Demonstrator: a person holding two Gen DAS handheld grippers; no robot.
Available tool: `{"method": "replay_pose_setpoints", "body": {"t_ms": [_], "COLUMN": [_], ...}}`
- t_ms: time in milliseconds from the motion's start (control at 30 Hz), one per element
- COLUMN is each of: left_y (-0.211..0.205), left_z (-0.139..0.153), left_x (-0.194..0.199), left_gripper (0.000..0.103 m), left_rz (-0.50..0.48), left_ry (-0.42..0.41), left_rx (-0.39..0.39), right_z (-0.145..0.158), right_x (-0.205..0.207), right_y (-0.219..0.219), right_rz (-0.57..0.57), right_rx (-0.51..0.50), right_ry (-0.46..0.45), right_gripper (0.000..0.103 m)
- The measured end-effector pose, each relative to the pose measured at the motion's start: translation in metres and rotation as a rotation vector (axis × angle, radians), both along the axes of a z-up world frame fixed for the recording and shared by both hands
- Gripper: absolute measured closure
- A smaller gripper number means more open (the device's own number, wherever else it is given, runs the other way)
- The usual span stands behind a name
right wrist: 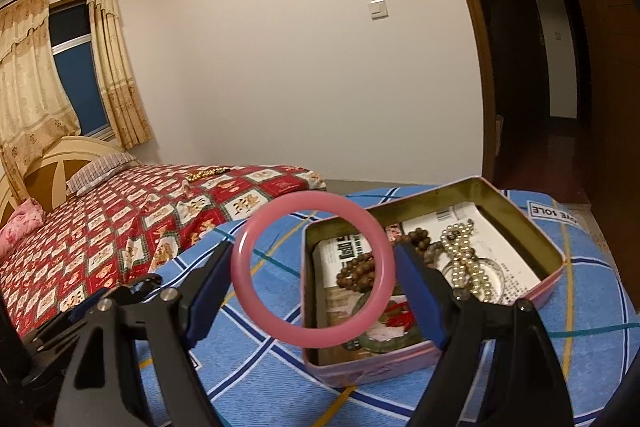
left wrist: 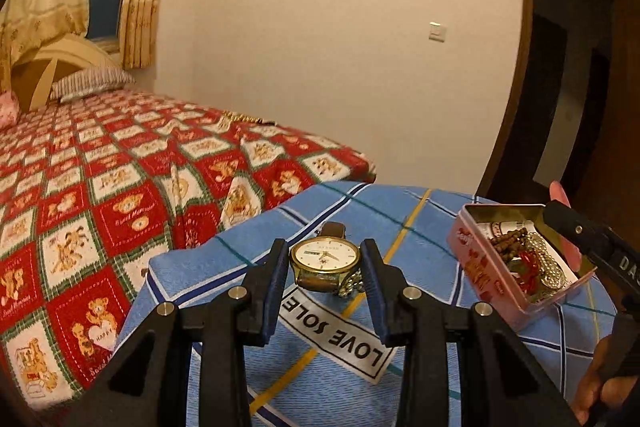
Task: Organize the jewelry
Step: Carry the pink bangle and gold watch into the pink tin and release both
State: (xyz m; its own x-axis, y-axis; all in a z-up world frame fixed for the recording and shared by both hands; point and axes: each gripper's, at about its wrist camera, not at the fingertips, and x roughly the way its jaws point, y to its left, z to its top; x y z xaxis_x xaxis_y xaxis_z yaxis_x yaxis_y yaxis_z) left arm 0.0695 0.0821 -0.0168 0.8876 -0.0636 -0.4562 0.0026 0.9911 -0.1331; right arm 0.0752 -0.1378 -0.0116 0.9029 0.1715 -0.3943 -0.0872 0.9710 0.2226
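Left wrist view: left gripper (left wrist: 325,267) spread wide, holding nothing, its pads on either side of the watch (left wrist: 323,261), which lies face-up on the blue checked cloth (left wrist: 420,211) with a small silvery piece (left wrist: 350,285) touching its near right edge. The pink tin (left wrist: 472,267) sits to the right, open, with the right gripper's arm over its far right corner. Judgement: to take the watch cleanly, close across the case rather than the strap, and keep the silvery piece out of the pinch.

Right wrist view: right gripper (right wrist: 314,269) closed onto the pink bangle (right wrist: 240,269), held upright over the tin's (right wrist: 360,367) near left corner. Judgement: move right until the ring is fully over the opening, lower, then release, so it does not catch the rim.

Only this view shows inside the tin: wooden beads (right wrist: 356,271), pearl strand (right wrist: 466,259), printed card (right wrist: 508,259). Only the left view shows the watch and the left gripper's state.
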Motion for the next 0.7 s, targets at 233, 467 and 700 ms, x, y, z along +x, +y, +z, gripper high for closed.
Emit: {"method": "replay_pose_setpoints", "body": {"t_ms": [233,467,700], "left_y": [-0.029,-0.081,-0.137], "left_z": [0.015,0.029,0.022], "left_x": [-0.006,0.007,0.033], "left_gripper": [0.066,0.066,0.066], "left_rz": [-0.083,-0.203,-0.301], "left_ry": [-0.082,-0.132,-0.103], "left_rx": [0.014,-0.001,-0.027], "right_z": [0.005,0.005,0.002], "right_x": [-0.004,-0.002,0.006], "right_y": [-0.026,-0.064,-0.102], "right_rz": [-0.049,-0.13,-0.204], "right_rx": [-0.014,-0.032,-0.036], "right_ry": [-0.018,-0.018,0.001], "right_gripper": [0.02,0.02,0.02]}}
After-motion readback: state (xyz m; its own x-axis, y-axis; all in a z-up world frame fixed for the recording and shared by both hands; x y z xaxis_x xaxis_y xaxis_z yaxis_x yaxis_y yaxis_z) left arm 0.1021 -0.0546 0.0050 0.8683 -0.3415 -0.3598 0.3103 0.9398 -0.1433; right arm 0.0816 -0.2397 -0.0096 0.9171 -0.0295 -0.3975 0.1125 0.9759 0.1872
